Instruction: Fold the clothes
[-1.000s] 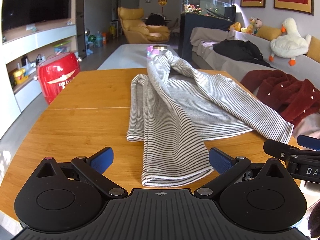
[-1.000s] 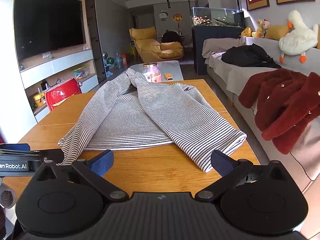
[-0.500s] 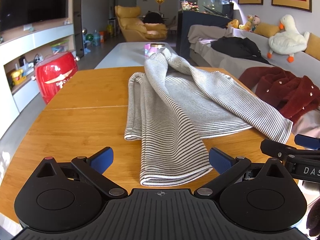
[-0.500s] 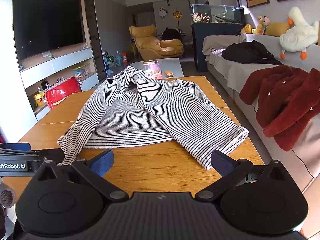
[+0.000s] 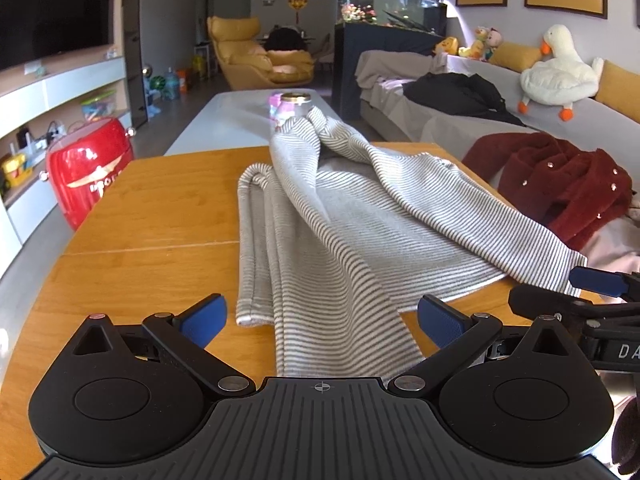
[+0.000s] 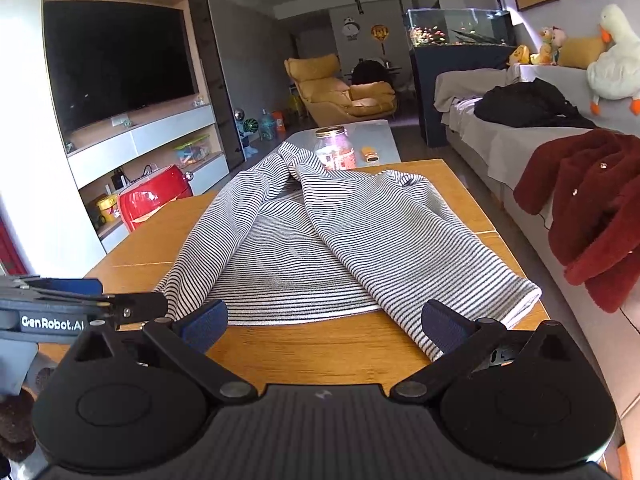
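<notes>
A grey-and-white striped top [image 5: 352, 216] lies on the wooden table [image 5: 152, 224], both sleeves folded inward over the body; it also shows in the right wrist view [image 6: 320, 240]. My left gripper [image 5: 322, 320] is open, its blue pads either side of the left sleeve's cuff end [image 5: 344, 344]. My right gripper [image 6: 325, 320] is open just short of the hem, its right pad by the right sleeve's cuff [image 6: 500, 304]. Each gripper shows at the edge of the other's view: the right one [image 5: 592, 300], the left one [image 6: 72, 308].
A glass jar [image 6: 335, 150] stands beyond the collar on a grey table. A red mini appliance [image 5: 88, 168] stands left of the table. A dark red coat [image 6: 584, 208] hangs over the sofa at right, with a black garment [image 6: 528, 106] and a plush goose [image 5: 560, 72].
Both grippers have moved forward and lower toward the top; the left one now straddles the left sleeve's cuff and the right one is nearer the hem. The top has not moved.
</notes>
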A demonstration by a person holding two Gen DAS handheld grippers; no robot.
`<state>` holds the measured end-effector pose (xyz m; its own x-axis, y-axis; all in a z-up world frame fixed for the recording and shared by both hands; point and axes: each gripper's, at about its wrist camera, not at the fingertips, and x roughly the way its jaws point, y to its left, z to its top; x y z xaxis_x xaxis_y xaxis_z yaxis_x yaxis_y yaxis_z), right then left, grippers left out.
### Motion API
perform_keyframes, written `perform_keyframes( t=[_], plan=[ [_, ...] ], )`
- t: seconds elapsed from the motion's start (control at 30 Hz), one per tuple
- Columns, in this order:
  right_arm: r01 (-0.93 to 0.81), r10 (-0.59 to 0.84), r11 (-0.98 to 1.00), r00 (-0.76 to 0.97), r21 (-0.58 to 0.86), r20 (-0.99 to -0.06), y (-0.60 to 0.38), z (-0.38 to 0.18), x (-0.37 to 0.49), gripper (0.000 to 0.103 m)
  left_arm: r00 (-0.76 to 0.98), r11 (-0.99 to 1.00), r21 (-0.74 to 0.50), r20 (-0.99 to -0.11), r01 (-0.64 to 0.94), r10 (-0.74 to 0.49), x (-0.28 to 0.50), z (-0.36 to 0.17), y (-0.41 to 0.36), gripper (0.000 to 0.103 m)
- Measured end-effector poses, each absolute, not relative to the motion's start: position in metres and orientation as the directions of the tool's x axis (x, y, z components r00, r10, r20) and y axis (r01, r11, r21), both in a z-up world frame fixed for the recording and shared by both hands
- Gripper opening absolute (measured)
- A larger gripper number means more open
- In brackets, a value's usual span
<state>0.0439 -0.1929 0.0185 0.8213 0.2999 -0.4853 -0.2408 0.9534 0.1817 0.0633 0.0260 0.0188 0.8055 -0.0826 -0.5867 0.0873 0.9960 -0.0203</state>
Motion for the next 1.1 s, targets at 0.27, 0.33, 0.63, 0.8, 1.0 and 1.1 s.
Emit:
perform_keyframes(
  t=[0.27,0.33,0.63,0.8,1.0,1.1],
  plan=[
    [-0.295,0.344,0.939,0.813,0.177,-0.469,-0.193,0.041,0.109,0.103,0.785,0.985,-0.096,-0.596,0.14,-0.17,0.139,0.029,0.043,0.103],
    [-0.305,0.351,0.936,0.807,0.175,-0.475,-0.19,0.044,0.13,0.103,0.775,0.979,-0.132,-0.598,0.158,-0.206,0.16,0.028,0.049,0.103],
    [-0.309,0.365,0.931,0.752,0.195,-0.549,-0.16,0.031,0.203,0.103,0.713,0.982,-0.105,-0.676,0.159,-0.187,0.23,0.013,0.048,0.103],
    [-0.288,0.386,0.922,0.71,0.258,-0.589,-0.162,0.019,0.214,0.103,0.687,0.977,-0.141,-0.695,0.158,-0.212,0.24,0.012,0.057,0.102],
    [-0.316,0.395,0.919,0.718,0.238,-0.573,-0.161,0.018,0.198,0.103,0.621,0.94,-0.291,-0.708,0.178,-0.337,0.234,0.007,0.067,0.068],
    [-0.369,0.447,0.894,0.698,0.254,-0.56,-0.156,0.02,0.186,0.103,0.635,0.932,-0.295,-0.683,0.212,-0.361,0.225,0.008,0.062,0.062]
  ],
)
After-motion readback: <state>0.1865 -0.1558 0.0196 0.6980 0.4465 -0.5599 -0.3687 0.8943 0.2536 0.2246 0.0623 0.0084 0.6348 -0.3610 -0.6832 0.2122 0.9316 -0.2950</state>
